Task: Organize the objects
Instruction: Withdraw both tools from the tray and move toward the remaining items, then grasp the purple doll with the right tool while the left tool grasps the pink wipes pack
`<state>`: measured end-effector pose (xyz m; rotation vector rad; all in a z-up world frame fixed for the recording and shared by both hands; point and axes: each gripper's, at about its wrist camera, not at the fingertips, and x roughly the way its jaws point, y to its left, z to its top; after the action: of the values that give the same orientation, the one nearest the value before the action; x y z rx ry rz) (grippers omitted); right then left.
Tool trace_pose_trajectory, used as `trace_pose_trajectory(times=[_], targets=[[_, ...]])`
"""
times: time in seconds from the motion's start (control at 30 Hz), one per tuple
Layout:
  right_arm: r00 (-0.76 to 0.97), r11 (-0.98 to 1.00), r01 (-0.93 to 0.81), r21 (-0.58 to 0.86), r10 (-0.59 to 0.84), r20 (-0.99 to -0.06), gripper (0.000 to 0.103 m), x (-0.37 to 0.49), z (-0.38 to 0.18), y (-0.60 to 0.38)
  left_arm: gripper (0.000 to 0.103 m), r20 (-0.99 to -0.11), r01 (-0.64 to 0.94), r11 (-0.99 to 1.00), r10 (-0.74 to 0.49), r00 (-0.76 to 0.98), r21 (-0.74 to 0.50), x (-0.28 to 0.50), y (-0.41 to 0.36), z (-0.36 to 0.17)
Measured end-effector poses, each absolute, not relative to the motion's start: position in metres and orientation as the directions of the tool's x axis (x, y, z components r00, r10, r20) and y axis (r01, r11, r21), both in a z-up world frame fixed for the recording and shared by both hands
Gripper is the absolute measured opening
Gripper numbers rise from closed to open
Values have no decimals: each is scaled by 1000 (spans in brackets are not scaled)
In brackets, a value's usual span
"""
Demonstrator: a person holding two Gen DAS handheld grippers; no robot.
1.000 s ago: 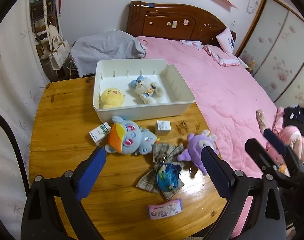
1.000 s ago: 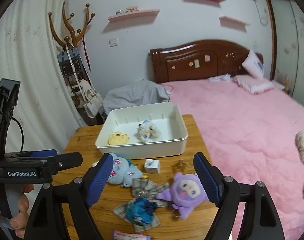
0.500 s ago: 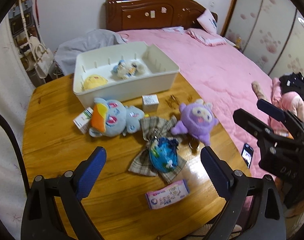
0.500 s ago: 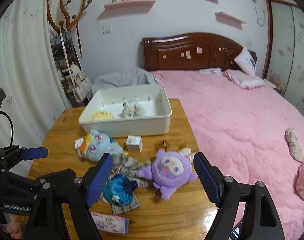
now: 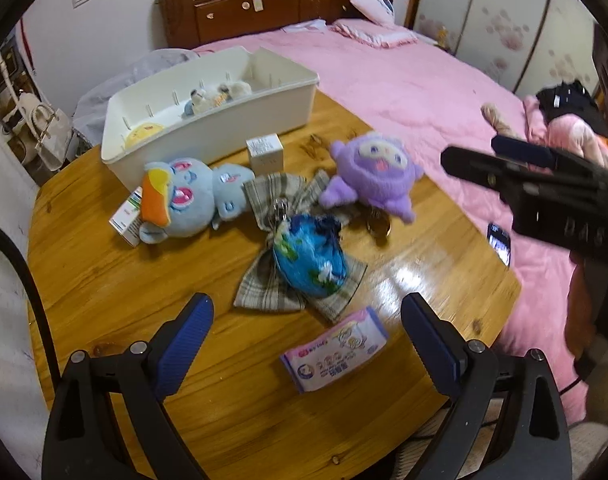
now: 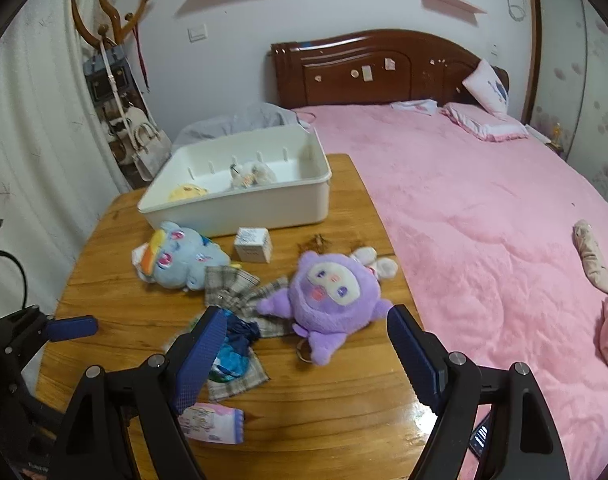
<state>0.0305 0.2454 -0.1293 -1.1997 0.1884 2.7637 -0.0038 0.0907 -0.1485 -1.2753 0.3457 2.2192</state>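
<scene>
Both of your grippers have dropped lower and closer to the table over the last second, so the purple plush (image 6: 331, 295) now sits just ahead of your right gripper (image 6: 308, 344). Its jaws are spread wide and hold nothing; that opening looks chosen to straddle the plush's round body. Your left gripper (image 5: 304, 332) is likewise wide open and empty, hovering over the near edge above the tissue pack (image 5: 336, 350).

On the far side, the white bin (image 6: 239, 208) already holds a yellow toy (image 6: 187, 192) and a small bear (image 6: 251, 174), so it reads as the collection point. The blue plush (image 6: 181, 258), small box (image 6: 252, 245) and plaid cloth (image 5: 287, 200) with a blue bundle (image 5: 310, 258) on it lie loose between. A ring, probably a keychain, trails from the purple plush's near side; avoid snagging it.
</scene>
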Motion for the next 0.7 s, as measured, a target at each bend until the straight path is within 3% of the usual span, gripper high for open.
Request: trace_pose_trajectory(times=[0.33,0.5,0.7], targets=[[-569,-969,-226,102,46,-821,83,26,-177,271,96,-916,-674,-739,260,-305,15,3,109,-195],[-544,-961,-257,106,53,-837,83,21,-190,280,91,-938,-715,-698,222,-266,38,2,118,-215],[-525,-934,-288,211,-30,-850,83,6,-203,299,91,-951,-759,-649,200,-236,51,4,128,-229]])
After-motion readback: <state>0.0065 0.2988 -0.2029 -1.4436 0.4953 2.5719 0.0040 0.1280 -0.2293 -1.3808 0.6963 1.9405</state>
